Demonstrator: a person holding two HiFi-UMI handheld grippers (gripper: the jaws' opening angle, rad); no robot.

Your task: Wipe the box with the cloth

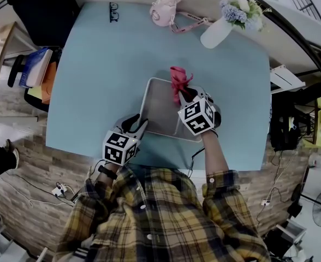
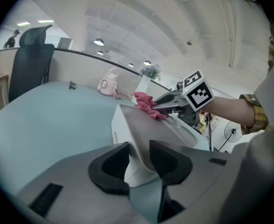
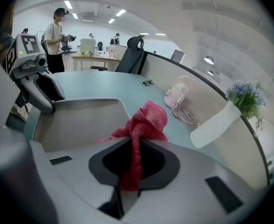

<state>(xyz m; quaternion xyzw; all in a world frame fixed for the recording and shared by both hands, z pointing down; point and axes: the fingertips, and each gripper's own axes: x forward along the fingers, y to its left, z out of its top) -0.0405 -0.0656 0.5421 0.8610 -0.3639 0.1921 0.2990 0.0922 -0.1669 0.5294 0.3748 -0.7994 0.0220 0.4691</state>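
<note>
box (image 1: 159,109), a shallow pale tray-like one, lies on the light blue table (image 1: 100,64) close to the person's edge, open side up. cloth (image 1: 178,82), a pink bunch, sits at the far right corner of its rim, pinched between the closed jaws of the right gripper (image 1: 183,95) so that most of the fabric sticks out beyond the tips. the left gripper (image 1: 140,126) has its jaws clamped on the near left wall of the box, one pad inside and one outside, steadying it. the step in hand looks like the wiping itself, with the rim and inner floor as the work. the next move calls for dragging the cloth along the wall or across the floor with light downward pressure, while the left grip keeps the box from sliding. the head view gives the layout but hides both sets of jaws under the marker cubes. the left gripper view shows the wall seated between its pads and the cloth at the far rim. it probably touches there, though the angle leaves that unsure. the right gripper view shows the fabric strand running down between its own jaws, and also a pink pouch (image 3: 180,97), a vase of flowers (image 3: 221,118) and glasses (image 3: 147,82) farther back on the table.
</note>
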